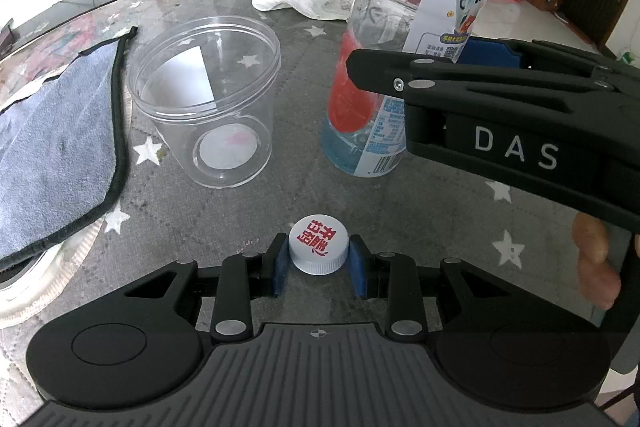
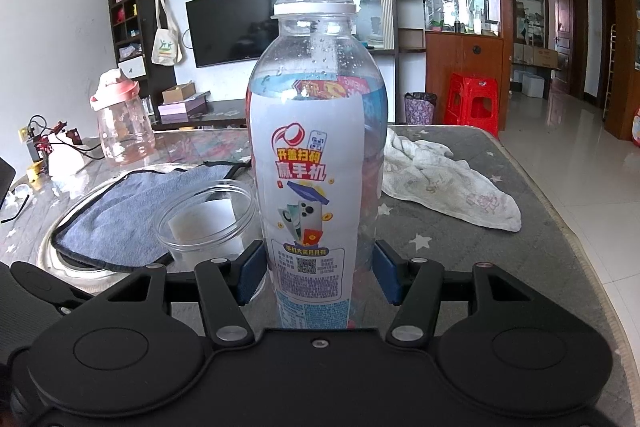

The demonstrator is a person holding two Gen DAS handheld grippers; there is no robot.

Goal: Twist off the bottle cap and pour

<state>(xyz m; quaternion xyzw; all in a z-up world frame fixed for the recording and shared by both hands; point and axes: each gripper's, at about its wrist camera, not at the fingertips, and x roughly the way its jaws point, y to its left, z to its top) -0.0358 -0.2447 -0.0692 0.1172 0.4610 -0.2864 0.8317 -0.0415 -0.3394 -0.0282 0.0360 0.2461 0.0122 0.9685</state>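
Cap is off. We see the left gripper (image 1: 319,259) pinching the white bottle cap (image 1: 319,243) between its blue pads, low over the table (image 1: 400,203), at 6 o'clock in the left wrist view. The right gripper (image 2: 319,275) is clamped on the lower body of the bottle (image 2: 318,155), which stands upright at frame centre in the right wrist view, neck open, liquid level just above the label's top edge. The clear plastic tub (image 1: 204,99) sits just beside the bottle, at 9 o'clock from it in the left view, and looks empty apart from a paper disc at its base.

Risks, our judgement:
- Bottle is nearly full and thin-walled; a hard squeeze during the tilt could push liquid out of the open neck before it is over the tub.
- Grip is low on the bottle; top-heavy load may slip or swing in the pads when tilted.
- Tub is light; a knock from the bottle's neck could shift or tip it.
- Cap, if released on its rim, may roll off.

Writing read: "DAS" on the right gripper's side; red Chinese characters on the cap, unclear; label shows "开盖扫码 赢手机" plus QR codes.
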